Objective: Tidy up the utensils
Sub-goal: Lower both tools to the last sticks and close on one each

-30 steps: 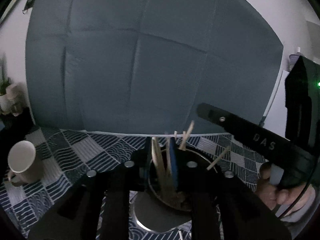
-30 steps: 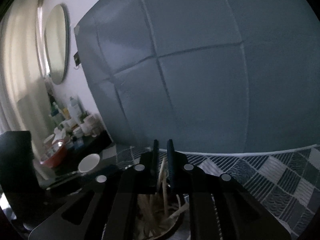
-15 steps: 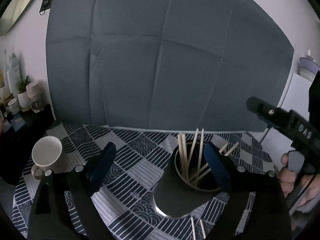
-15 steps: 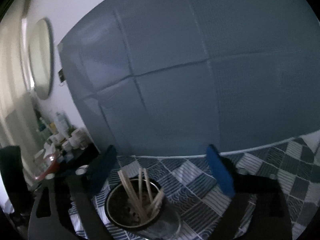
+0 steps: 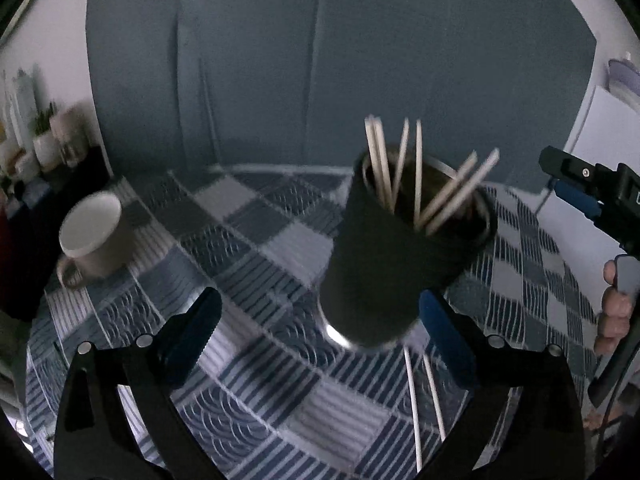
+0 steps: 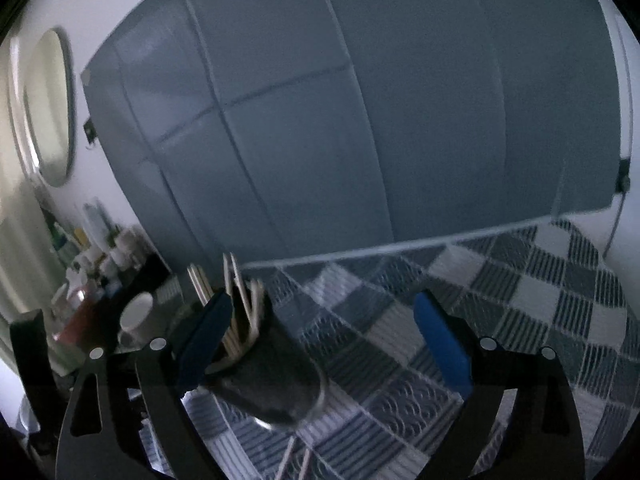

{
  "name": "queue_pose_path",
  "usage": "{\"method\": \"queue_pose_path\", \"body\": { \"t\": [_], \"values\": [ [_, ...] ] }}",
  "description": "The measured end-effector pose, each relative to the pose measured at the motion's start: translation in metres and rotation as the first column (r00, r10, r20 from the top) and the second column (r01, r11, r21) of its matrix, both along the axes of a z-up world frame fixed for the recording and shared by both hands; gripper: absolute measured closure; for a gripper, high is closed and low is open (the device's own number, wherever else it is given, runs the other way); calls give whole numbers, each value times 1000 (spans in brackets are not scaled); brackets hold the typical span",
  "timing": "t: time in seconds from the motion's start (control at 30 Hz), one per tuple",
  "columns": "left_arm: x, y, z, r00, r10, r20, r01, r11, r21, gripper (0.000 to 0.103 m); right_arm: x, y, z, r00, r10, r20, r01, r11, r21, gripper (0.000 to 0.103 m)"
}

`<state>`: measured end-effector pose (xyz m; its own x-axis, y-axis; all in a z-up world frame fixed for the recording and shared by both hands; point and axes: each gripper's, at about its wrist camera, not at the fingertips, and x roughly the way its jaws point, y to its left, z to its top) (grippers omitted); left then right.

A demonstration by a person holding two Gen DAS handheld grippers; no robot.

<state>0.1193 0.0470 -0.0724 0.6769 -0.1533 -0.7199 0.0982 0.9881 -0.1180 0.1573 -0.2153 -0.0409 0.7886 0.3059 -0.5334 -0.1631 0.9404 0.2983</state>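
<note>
A dark cylindrical holder stands on the checkered tablecloth with several wooden chopsticks upright in it. Two more chopsticks lie flat on the cloth just in front of it. My left gripper is open and empty, a little in front of the holder. My right gripper is open and empty, with the holder and its chopsticks behind its left finger. The right gripper also shows at the right edge of the left wrist view.
A white mug stands on the cloth at the left, also seen small in the right wrist view. A dark shelf with jars and plants sits at the far left. A grey-blue backdrop hangs behind the table.
Both grippers were shut on chopsticks over the holder, then opened and let them drop in. Both have since drawn back from the holder.
</note>
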Motion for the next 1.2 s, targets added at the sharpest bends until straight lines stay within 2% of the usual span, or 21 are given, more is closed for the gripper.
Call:
{"method": "queue_pose_path", "body": {
  "t": [0.13,0.33,0.53,0.7,0.9,1.03,1.13,1.2],
  "values": [
    [-12,-6,-26,997,-3,-80,4,1000,20,6,-10,-4,-26,997,-1,-78,1,1000,-8,15],
    [-32,-25,-59,982,-56,-179,66,997,48,6,-19,1,-68,976,-4,-216,-19,994,-104,15],
    [-45,-47,-83,962,-116,-248,138,988,73,6,-21,12,-114,911,-10,-412,-82,975,-205,16],
    [-52,-66,-93,942,-180,-283,215,972,98,6,-25,26,-137,861,21,-508,-146,967,-208,16],
    [-55,-72,-105,925,-182,-334,230,967,109,6,-27,48,-144,833,56,-550,-215,949,-230,16],
    [-55,-74,-110,918,-181,-352,242,960,137,6,-29,55,-145,835,27,-549,-195,948,-251,16],
    [-55,-77,-111,911,-191,-367,268,948,171,6,-27,57,-149,815,33,-579,-205,950,-235,16],
    [-54,-78,-111,905,-195,-378,274,947,170,6,-28,60,-150,819,24,-573,-210,942,-261,16]
  ]
}}
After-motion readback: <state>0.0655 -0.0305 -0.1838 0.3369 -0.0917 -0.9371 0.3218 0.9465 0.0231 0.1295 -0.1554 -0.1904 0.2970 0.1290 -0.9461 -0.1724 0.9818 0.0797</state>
